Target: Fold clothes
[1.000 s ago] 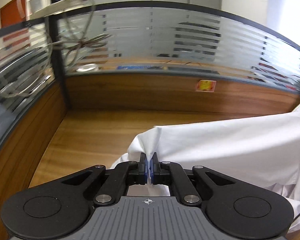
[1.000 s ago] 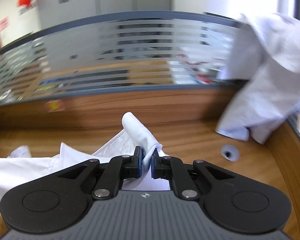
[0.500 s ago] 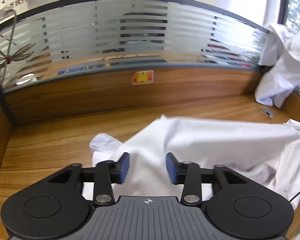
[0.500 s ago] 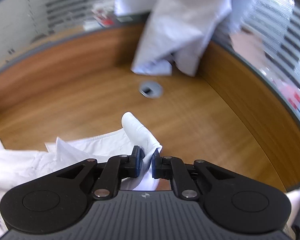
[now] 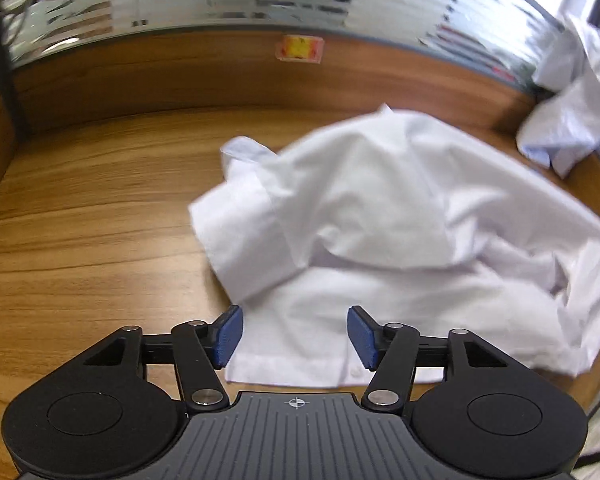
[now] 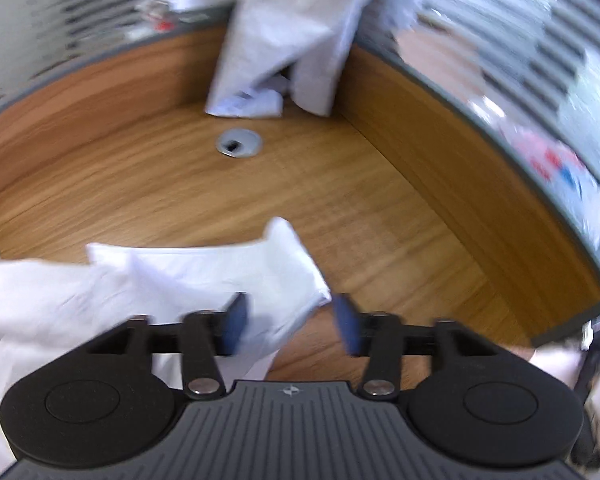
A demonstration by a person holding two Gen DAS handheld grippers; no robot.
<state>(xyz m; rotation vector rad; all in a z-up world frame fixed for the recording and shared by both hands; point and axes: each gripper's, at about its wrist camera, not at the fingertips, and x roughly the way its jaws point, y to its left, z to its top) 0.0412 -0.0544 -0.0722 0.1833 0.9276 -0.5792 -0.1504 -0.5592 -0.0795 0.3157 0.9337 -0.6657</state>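
Observation:
A white shirt (image 5: 380,216) lies crumpled on the wooden desk (image 5: 80,240), bunched high in the middle with a sleeve toward the left. My left gripper (image 5: 294,334) is open just above the shirt's near hem, blue pads wide apart with nothing between them. In the right wrist view the same shirt (image 6: 160,280) spreads in from the left, its corner loose between the pads. My right gripper (image 6: 290,322) is open, and the cloth is no longer pinched.
More white garments (image 6: 284,36) hang over the partition at the desk's far right corner, also seen as a pile (image 5: 572,108) in the left view. A round cable grommet (image 6: 239,143) sits in the desk. Wooden walls with frosted glass enclose the desk.
Both grippers went from shut on the shirt to open; the left let go first, the right just now. The shirt dropped onto the desk and both views tilted downward.

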